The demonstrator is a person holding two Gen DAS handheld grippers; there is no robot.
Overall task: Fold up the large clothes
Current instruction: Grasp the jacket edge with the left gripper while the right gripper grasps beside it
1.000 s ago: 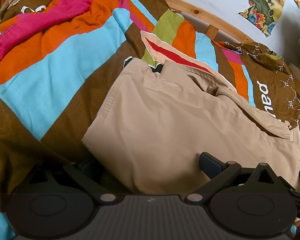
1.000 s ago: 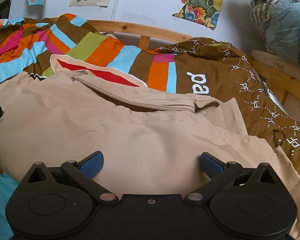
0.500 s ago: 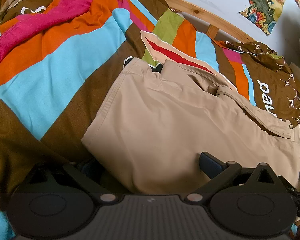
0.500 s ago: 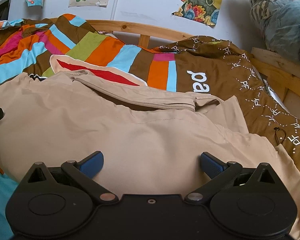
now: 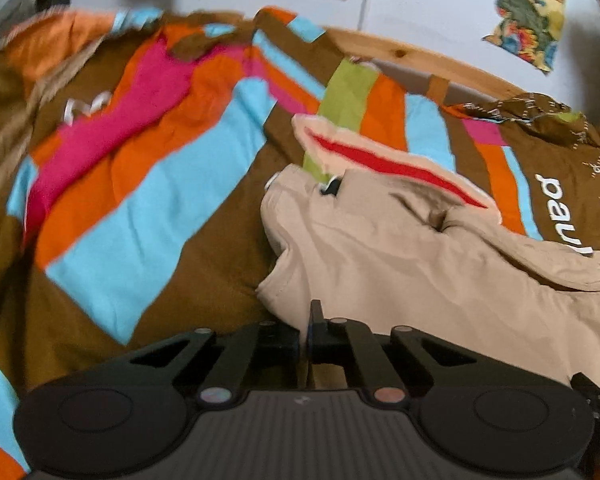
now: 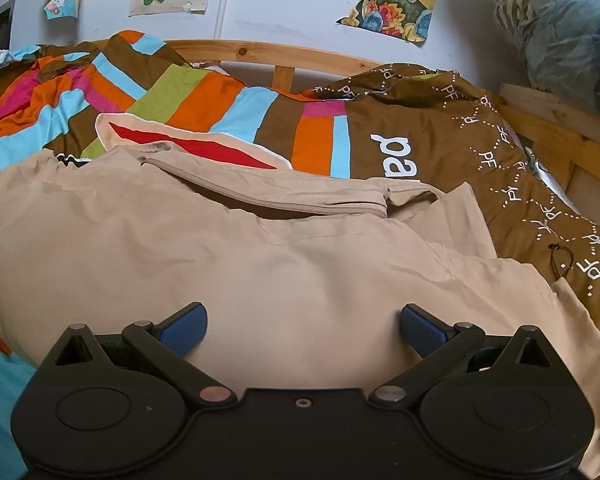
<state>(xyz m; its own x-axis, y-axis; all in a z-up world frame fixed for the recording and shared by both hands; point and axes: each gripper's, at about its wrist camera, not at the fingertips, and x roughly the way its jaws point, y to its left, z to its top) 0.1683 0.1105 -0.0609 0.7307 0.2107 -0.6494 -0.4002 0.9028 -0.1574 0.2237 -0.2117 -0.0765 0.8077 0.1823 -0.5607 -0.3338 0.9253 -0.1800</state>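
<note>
Left wrist view: the left gripper [image 5: 305, 334] has its fingers pressed together, pinching the near edge of the beige garment [image 5: 440, 280] on the striped bedspread [image 5: 148, 216].

Right wrist view: the right gripper [image 6: 303, 324] is spread wide over the garment [image 6: 260, 264], holding nothing.

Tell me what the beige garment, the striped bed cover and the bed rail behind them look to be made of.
Beige garment: apparently a thin woven cotton-like cloth, matte, with soft creases and stitched seams.
Striped bed cover: probably woven cotton, matte, with printed or pieced colour bands and fine wrinkles.
Bed rail: light wood, likely pine, with visible grain and a knot; whether it is varnished cannot be told.
</note>
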